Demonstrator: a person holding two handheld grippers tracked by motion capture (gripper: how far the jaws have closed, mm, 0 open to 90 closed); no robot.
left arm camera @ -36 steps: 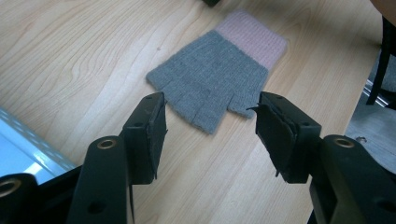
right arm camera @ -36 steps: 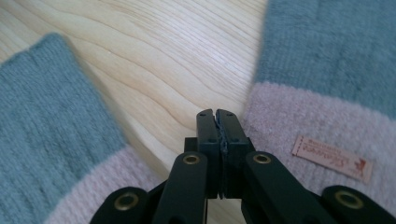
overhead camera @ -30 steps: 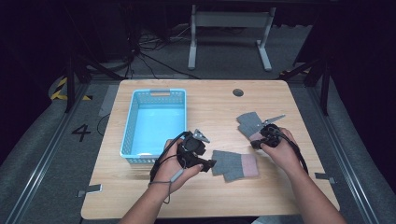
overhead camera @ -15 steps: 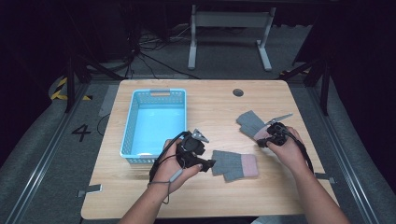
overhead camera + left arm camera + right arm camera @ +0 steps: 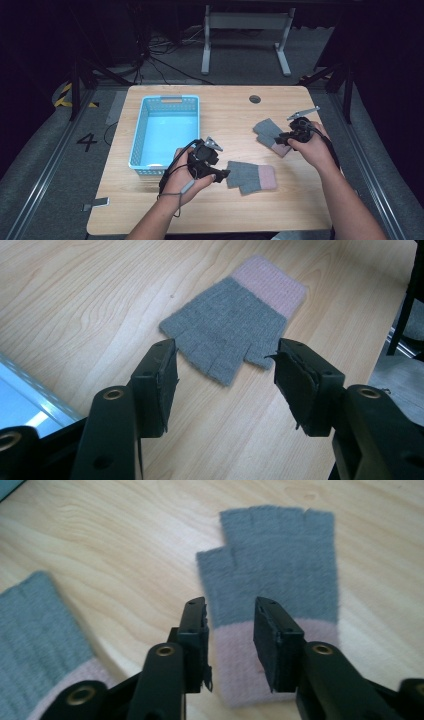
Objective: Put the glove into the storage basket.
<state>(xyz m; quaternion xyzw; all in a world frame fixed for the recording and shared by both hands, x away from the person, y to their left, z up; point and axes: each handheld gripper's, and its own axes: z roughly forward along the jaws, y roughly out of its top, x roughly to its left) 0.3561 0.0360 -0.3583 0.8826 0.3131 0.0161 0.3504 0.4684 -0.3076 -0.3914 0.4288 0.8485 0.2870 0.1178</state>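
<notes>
A recording lab, dark and set up for test work.

A lone wooden table [image 5: 220, 107] stands on grey carpet, with black frame posts [image 5: 75, 82] at its corners. Loose cables [image 5: 155, 60] trail over the floor behind it, near a metal stand [image 5: 245, 35]. A painted number 4 [image 5: 87, 142] and yellow-black hazard tape [image 5: 62, 96] mark the floor at the left.

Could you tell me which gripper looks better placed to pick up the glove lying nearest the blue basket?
Left, I'd judge. The left gripper hangs open right at that glove's finger end, beside the basket. The right gripper, jaws just opening, is over the other glove.
</notes>
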